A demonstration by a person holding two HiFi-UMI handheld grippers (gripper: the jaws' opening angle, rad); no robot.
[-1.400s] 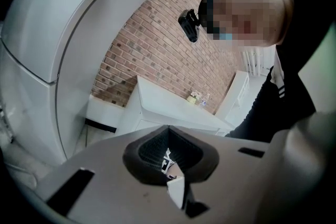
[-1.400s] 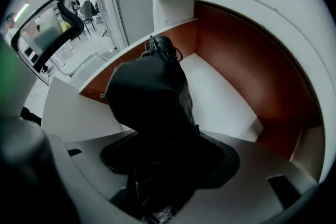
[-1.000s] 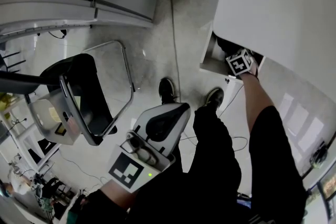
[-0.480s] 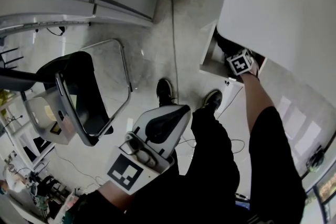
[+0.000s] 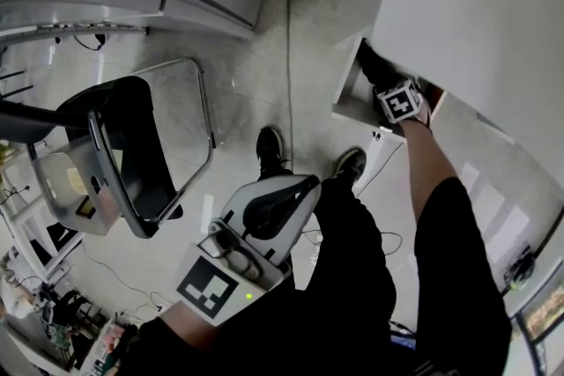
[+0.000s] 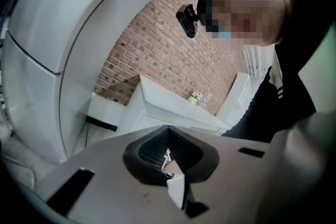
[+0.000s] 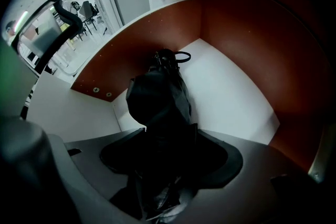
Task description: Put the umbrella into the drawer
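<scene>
1. Folded black umbrella [image 7: 157,97]: the cloth is bunched and loose. I judge it light, soft outside over a stiff core, and somewhat slick. The best hold is round the middle of the bundle, firm enough to bite the shaft under the fabric.
2. The right gripper [image 7: 165,152] has its jaws clamped on the near end of the umbrella. The far end, with its strap loop [image 7: 181,55], points into the drawer.
3. The drawer [image 7: 236,97] is pulled open, with a white floor and red-brown side walls. The umbrella is inside it, low over the floor; contact cannot be told. Nothing else shows in there.
4. The left gripper [image 6: 169,165] has its jaws pressed together on nothing. It is held by the person's thigh, well apart from the drawer.
5. Judgement: placing is nearly done, with only lowering and release left.
</scene>
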